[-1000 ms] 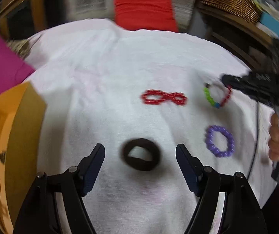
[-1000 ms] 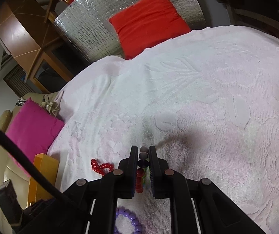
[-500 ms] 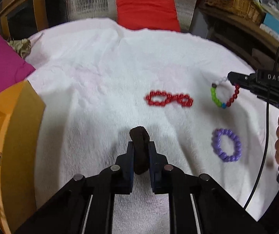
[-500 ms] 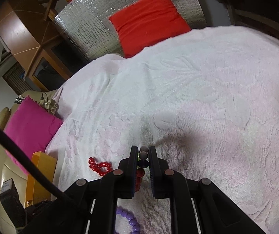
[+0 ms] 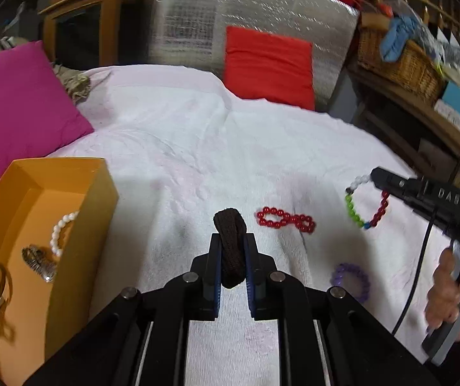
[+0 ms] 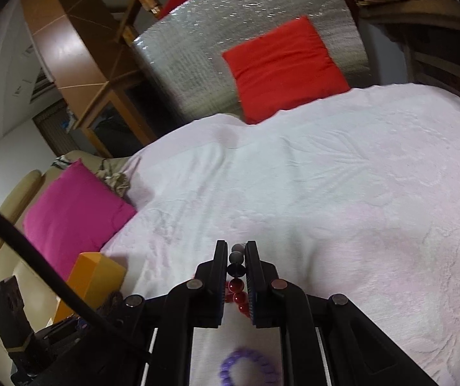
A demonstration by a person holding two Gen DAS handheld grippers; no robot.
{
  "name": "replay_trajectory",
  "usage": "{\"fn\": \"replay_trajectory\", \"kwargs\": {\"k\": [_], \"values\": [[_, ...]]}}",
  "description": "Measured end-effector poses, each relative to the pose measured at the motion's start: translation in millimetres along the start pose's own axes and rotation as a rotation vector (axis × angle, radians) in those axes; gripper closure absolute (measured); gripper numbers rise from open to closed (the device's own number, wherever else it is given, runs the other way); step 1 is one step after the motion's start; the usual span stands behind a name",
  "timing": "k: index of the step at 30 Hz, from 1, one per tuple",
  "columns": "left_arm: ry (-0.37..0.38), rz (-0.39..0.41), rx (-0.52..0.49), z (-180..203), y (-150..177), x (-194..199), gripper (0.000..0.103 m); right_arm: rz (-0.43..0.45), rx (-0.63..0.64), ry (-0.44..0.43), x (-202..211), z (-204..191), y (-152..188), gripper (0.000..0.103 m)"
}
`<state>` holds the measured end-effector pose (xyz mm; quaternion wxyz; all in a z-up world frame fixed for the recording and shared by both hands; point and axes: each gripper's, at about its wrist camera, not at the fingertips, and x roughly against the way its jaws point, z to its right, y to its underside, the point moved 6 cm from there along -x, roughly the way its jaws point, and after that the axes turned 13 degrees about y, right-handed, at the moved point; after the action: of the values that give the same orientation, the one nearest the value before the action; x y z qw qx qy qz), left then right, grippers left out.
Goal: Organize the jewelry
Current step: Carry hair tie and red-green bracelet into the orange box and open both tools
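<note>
Left gripper [image 5: 232, 251] clamped on brown fabric hair tie [image 5: 230, 244], loop upright between jaws, lifted off white towel [image 5: 181, 148]. Orange box [image 5: 69, 225] at lower left of left wrist view, beside gripper; left gripper nearer to it, likely drop spot.

Right gripper [image 6: 237, 273] pinched on multicolour bead bracelet [image 5: 366, 204], hanging at right of left view.

Red bead bracelet [image 5: 285, 220], twisted figure-eight, long axis left-right, frame centre. Purple bracelet [image 5: 350, 278] lower right, blurred.

Box contents partly cut off: pearl bracelet [image 5: 61, 233], gold pieces indistinct.
</note>
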<state>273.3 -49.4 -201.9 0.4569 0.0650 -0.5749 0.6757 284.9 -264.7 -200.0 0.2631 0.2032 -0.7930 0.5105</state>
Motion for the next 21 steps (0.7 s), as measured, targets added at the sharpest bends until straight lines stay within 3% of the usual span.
{"fn": "replay_trajectory", "kwargs": {"k": [9, 14, 21], "values": [[-0.068, 0.131, 0.063, -21, -1, 65, 0.090, 0.001, 0.086, -0.108, 17, -68, 14, 0.091], [-0.209, 0.194, 0.112, -57, 11, 120, 0.090, -0.024, 0.112, -0.195, 24, -114, 28, 0.091], [-0.387, 0.167, 0.212, -118, 53, 185, 0.090, -0.071, 0.198, -0.346, 36, -196, 66, 0.091]]}}
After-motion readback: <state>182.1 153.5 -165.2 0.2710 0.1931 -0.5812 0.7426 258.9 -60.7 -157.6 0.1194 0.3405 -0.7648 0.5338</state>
